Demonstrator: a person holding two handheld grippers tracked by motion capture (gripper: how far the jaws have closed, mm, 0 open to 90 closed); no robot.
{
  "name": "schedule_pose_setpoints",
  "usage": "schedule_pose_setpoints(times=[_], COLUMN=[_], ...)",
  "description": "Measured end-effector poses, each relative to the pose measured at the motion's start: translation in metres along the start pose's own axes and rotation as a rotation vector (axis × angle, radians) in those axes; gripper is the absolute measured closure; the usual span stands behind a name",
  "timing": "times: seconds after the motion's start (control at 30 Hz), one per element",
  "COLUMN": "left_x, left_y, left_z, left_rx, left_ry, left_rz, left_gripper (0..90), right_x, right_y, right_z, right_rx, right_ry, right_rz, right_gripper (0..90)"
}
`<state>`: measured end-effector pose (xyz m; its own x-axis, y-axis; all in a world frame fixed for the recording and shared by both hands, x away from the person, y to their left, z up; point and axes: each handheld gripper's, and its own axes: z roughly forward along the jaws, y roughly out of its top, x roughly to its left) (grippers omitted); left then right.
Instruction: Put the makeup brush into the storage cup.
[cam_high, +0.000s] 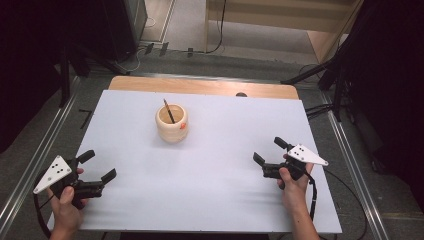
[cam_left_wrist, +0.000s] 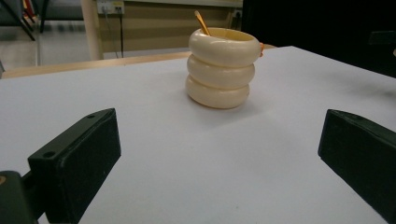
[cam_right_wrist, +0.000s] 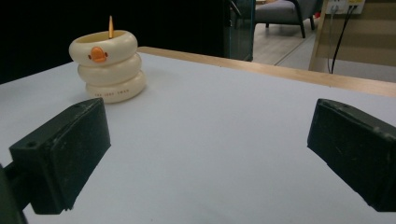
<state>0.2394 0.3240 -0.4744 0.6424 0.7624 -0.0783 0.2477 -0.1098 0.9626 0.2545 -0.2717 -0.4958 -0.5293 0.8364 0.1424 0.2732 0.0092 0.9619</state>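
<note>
Both tools, left tool and right tool, stood apart and empty; a steady, level approach toward the cream holder would probably avoid knocking its pencil.

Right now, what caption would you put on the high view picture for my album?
Two open tools, left and right, wait on a white table near a cream cup holding a pencil.

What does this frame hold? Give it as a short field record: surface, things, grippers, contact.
surface: white table top, wooden strip along the far edge
holder: cream ringed cup, upright, far of centre, orange mark on its side
contents: one thin stick leaning inside the cup
left gripper: open, near left of the table, aimed toward the cup
right gripper: open, near right of the table
contact: neither gripper touches the cup
</note>
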Motion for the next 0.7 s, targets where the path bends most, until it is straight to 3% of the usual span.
schedule_pose_setpoints(times=[0.7], left_x=[0.000], left_y=[0.000], left_z=[-0.001], left_rx=[-0.004], left_ry=[-0.001], left_rz=[0.000], left_gripper=[0.0], right_x=[-0.015], right_y=[-0.018], right_z=[-0.046], right_rx=[0.003], right_ry=[-0.057], right_rz=[0.014], right_gripper=[0.0])
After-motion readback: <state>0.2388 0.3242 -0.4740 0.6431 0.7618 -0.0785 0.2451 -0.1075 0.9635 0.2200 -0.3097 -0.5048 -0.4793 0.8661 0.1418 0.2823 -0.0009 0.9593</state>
